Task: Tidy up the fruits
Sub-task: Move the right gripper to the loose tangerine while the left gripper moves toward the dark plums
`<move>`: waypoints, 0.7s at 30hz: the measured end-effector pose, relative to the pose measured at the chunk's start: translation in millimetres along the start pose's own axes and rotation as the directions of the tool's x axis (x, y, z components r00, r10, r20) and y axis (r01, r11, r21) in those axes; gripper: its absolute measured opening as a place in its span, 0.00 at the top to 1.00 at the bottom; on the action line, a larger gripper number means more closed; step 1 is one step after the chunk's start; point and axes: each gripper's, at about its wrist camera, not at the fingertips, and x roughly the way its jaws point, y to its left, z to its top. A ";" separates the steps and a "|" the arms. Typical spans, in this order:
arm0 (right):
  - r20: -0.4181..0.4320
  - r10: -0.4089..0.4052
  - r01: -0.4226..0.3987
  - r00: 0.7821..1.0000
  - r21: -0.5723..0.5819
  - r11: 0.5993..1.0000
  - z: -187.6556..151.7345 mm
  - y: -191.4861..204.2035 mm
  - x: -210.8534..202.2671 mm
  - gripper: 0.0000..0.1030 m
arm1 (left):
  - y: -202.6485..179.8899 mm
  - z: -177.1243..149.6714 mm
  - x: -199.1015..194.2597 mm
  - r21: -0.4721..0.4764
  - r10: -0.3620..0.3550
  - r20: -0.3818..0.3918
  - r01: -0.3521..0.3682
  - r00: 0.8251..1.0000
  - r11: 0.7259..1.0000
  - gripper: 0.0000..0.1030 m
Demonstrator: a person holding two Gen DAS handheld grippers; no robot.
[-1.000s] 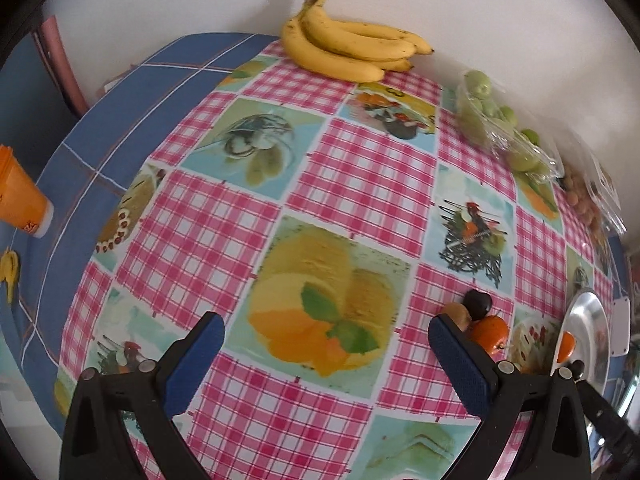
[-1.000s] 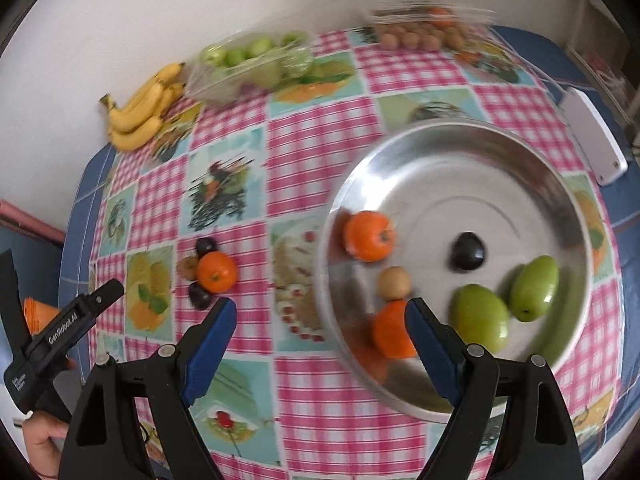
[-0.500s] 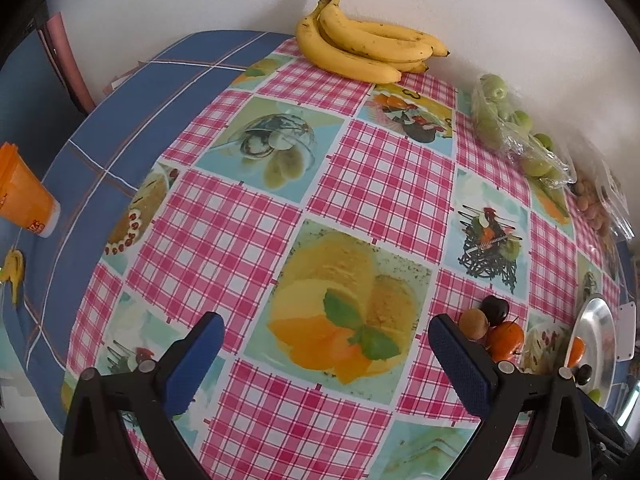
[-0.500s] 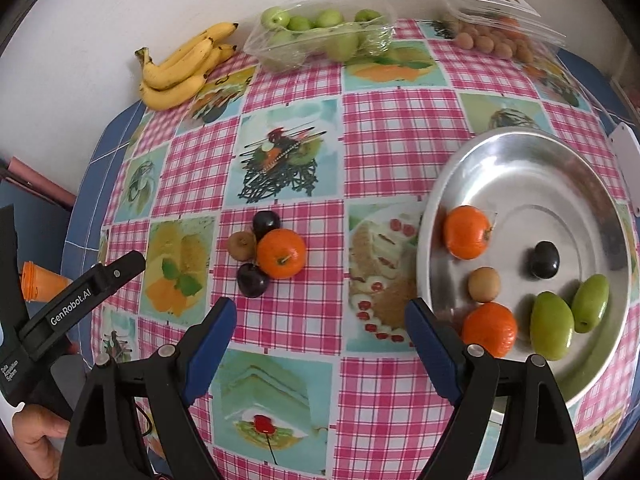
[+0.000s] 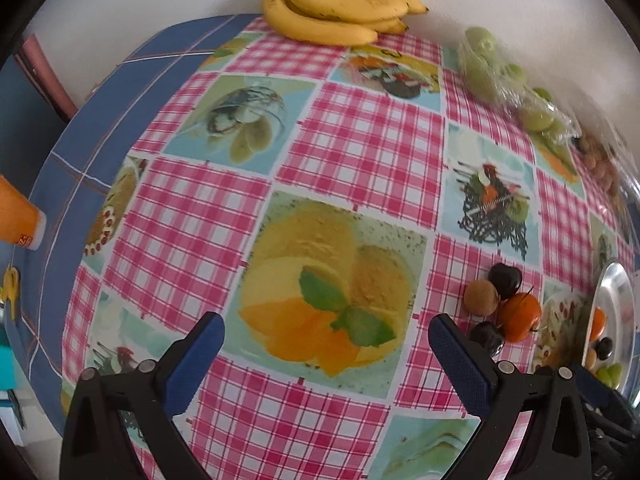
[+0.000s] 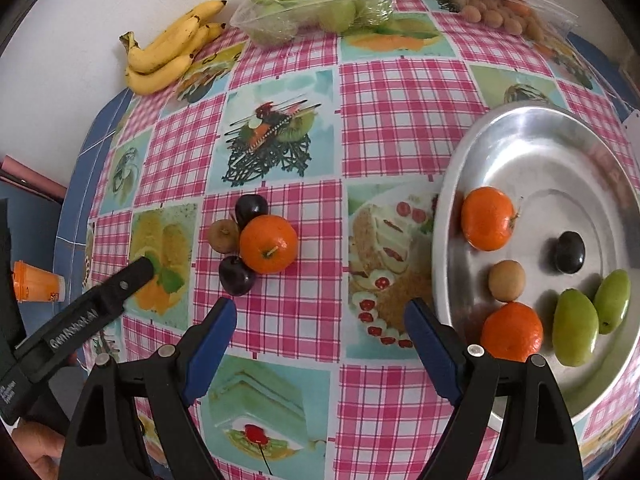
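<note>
On the checked tablecloth lies a small cluster: an orange [image 6: 269, 244], a brown kiwi-like fruit [image 6: 223, 235] and two dark plums [image 6: 251, 208] [image 6: 237, 276]. The same cluster shows at the right of the left wrist view, with its orange [image 5: 520, 317] nearest the tray. A round steel tray [image 6: 532, 128] on the right holds two oranges, a brown fruit, a dark plum and two green fruits. My right gripper [image 6: 320, 322] is open above the cloth between cluster and tray, holding nothing. My left gripper [image 5: 326, 342] is open over the printed yellow square, left of the cluster, also empty.
A bunch of bananas [image 6: 172, 50] lies at the back by the wall. Beside it are a clear bag of green fruits [image 6: 316, 10] and a clear pack of small brown fruits [image 6: 504, 16]. An orange cup [image 6: 36, 286] sits off the table's left edge.
Both grippers have shifted left and come lower. In the right wrist view the tray slid rightward and the loose cluster came toward the centre. Both jaws stayed open.
</note>
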 end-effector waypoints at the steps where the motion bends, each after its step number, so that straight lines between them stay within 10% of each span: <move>1: 0.007 0.006 -0.006 1.000 -0.002 1.000 0.9 0.5 -0.6 0.16 | -1.2 -0.2 0.6 0.003 0.001 0.000 -0.001 1.000 1.000 0.00; 13: 0.096 0.066 -0.068 0.993 0.009 0.998 12.4 -1.1 -10.5 0.17 | -4.1 17.0 -2.1 -0.039 -0.100 0.020 0.100 0.995 0.994 0.00; 21: 0.084 0.084 -0.082 0.993 -0.022 0.996 21.0 13.0 2.0 0.41 | -14.5 27.4 1.6 -0.033 -0.175 0.023 0.176 0.984 0.984 0.02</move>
